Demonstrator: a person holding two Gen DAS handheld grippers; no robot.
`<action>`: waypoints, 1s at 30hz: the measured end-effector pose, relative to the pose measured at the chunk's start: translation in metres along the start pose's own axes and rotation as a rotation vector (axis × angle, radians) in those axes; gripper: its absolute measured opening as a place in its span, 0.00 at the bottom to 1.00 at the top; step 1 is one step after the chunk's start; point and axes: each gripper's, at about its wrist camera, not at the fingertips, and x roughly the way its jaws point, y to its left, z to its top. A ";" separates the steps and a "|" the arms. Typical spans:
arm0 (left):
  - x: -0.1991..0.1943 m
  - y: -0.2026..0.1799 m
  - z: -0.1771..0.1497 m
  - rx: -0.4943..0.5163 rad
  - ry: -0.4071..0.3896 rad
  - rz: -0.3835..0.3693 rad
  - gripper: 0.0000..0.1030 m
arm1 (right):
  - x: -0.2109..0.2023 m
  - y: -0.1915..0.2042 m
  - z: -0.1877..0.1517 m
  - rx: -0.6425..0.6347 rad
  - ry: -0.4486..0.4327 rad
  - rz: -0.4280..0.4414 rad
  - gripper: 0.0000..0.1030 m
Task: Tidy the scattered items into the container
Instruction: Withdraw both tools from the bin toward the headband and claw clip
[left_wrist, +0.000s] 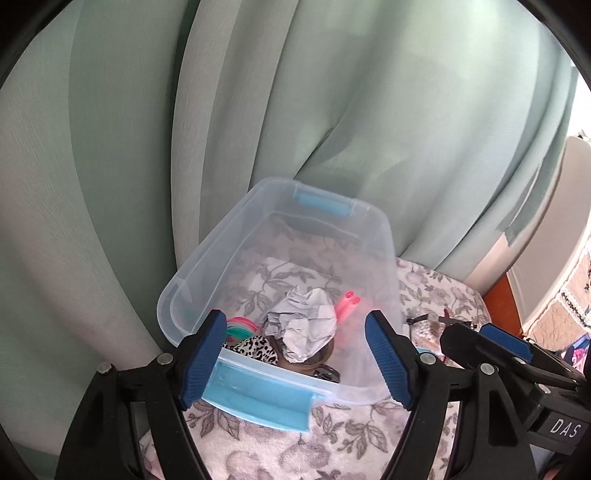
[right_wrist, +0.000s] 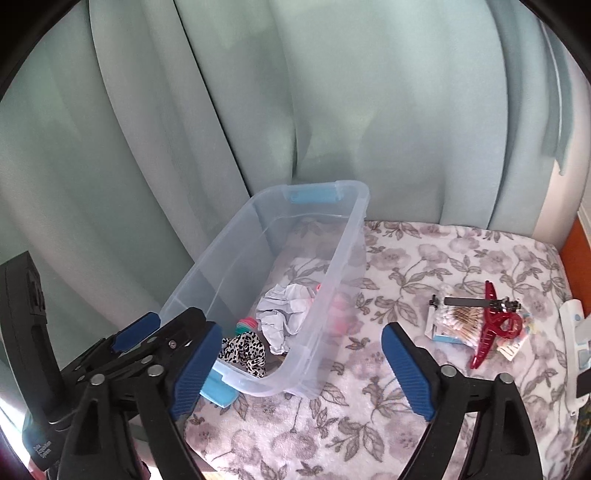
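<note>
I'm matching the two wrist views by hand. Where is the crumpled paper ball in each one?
Left wrist: crumpled paper ball low centre, in the bin between the jaws.
Right wrist: ball centre-left, in the bin's near half.
Shared landmark: leopard-print scrunchie beside it inside the clear bin.

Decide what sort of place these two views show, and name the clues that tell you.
Probably a bedroom at home: a soft floral blanket covers what looks like a bed, pale green curtains hang right behind it, and personal bits like a red hair claw and cotton swabs lie on it.
</note>
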 end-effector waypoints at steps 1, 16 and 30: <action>-0.004 -0.003 0.000 0.006 -0.007 0.001 0.77 | -0.005 -0.002 -0.001 0.005 -0.007 0.000 0.93; -0.059 -0.065 -0.007 0.123 -0.122 0.027 0.89 | -0.079 -0.035 -0.016 0.047 -0.135 0.007 1.00; -0.058 -0.123 -0.023 0.186 -0.119 -0.027 0.97 | -0.114 -0.090 -0.035 0.120 -0.201 -0.018 1.00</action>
